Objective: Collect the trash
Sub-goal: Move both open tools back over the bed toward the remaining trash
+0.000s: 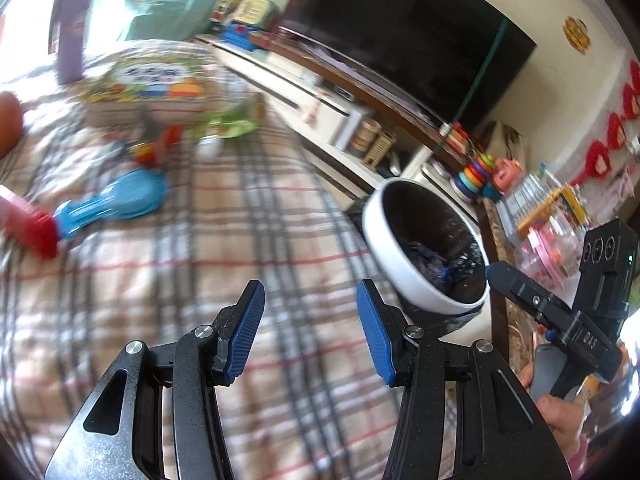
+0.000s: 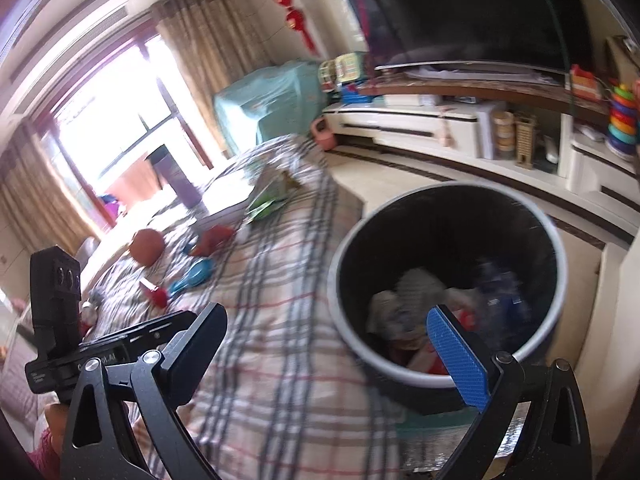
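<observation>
Right claw (image 2: 332, 344) wide, empty | trash bin (image 2: 400, 372) just beyond | left claw (image 1: 310, 328) part-open, empty

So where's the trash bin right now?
The trash bin stands on the floor beside the plaid-covered table, on the right in both views, with the TV stand behind it.

plaid cloth (image 1: 248, 216) covers the table; blue paddle toy (image 1: 120, 204) lies on it, red toy (image 1: 36, 228) touching its handle; orange ball (image 2: 147, 245) farther back; TV (image 1: 404, 36) on a stand; ring stacker (image 1: 474, 174) near the stand's end; curtains (image 2: 208, 36) at the window
</observation>
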A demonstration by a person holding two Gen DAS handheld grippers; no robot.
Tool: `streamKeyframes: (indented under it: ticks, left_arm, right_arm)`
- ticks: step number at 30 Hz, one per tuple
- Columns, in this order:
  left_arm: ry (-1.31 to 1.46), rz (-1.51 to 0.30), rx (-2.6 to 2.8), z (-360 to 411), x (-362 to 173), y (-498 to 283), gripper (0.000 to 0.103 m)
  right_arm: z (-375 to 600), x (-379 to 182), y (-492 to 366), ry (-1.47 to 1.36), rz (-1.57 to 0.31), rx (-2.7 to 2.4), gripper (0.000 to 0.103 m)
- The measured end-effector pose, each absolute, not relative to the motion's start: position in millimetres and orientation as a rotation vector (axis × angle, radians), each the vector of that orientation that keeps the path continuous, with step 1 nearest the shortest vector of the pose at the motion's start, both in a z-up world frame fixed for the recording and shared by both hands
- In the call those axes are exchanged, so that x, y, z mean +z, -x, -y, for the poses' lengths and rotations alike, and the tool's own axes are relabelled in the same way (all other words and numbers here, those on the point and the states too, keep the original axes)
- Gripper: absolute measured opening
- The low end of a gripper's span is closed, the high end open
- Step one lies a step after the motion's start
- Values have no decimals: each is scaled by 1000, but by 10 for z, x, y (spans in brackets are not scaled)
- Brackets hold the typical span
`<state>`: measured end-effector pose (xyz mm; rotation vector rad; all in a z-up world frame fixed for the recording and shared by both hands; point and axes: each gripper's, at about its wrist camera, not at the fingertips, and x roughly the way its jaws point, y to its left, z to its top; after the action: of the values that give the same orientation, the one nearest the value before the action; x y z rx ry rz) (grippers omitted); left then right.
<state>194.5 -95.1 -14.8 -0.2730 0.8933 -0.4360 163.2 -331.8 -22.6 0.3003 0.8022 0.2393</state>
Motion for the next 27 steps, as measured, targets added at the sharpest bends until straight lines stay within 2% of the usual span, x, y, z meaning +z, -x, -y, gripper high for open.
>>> streamKeyframes:
  ticks: [15, 27]
  left_arm:
    - [391, -911, -255, -158, -428, -1895, 48]
    - [267, -952, -266, -385, -537, -2229, 48]
  right_arm:
    - [2656, -382, -1697, -313, -812, 336, 101]
    - [2190, -540, -2104, -307, -872, 401, 100]
